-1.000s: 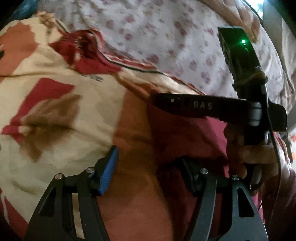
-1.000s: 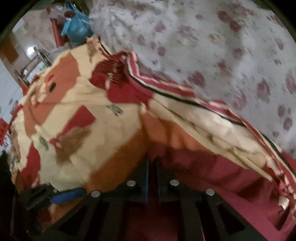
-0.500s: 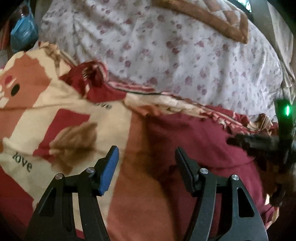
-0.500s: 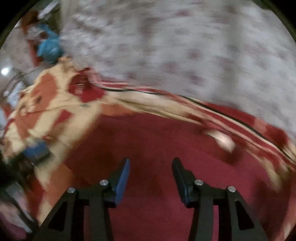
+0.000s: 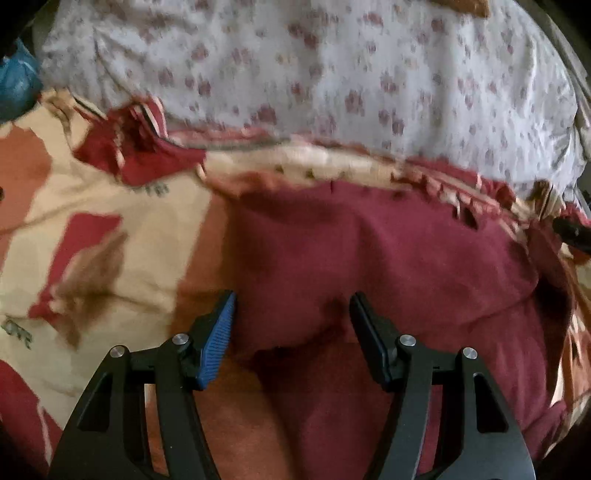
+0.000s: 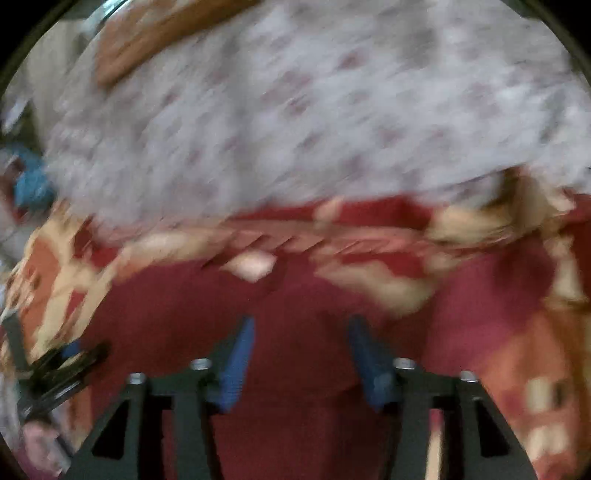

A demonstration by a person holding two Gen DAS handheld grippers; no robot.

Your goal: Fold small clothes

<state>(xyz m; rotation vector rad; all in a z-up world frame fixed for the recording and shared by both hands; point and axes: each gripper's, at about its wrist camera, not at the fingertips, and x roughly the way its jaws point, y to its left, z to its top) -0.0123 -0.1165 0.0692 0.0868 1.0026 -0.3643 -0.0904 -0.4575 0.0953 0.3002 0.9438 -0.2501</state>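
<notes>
A small garment in cream, orange and red patches (image 5: 110,192) lies spread on a floral bedsheet (image 5: 332,74), with a dark red panel (image 5: 369,240) folded over its right part. My left gripper (image 5: 292,297) hangs open just above this red panel, with nothing pinched between its pads. The right wrist view is blurred by motion. In it my right gripper (image 6: 302,321) is over the same red cloth (image 6: 184,314); its jaws are opening and nothing is between them. A tip of the right gripper (image 5: 572,232) shows at the right edge of the left wrist view.
The floral sheet (image 6: 295,110) fills the far side behind the garment. A blue bag (image 5: 14,88) sits at the far left beyond the bed. A brown-edged cushion (image 6: 147,33) lies at the top. The left gripper's frame (image 6: 55,369) shows at lower left in the right wrist view.
My right gripper, shut a second ago, has opened and swept off to the right, leaving the middle of the left wrist view. The red panel now lies flat. The left gripper shifted slightly, still open.
</notes>
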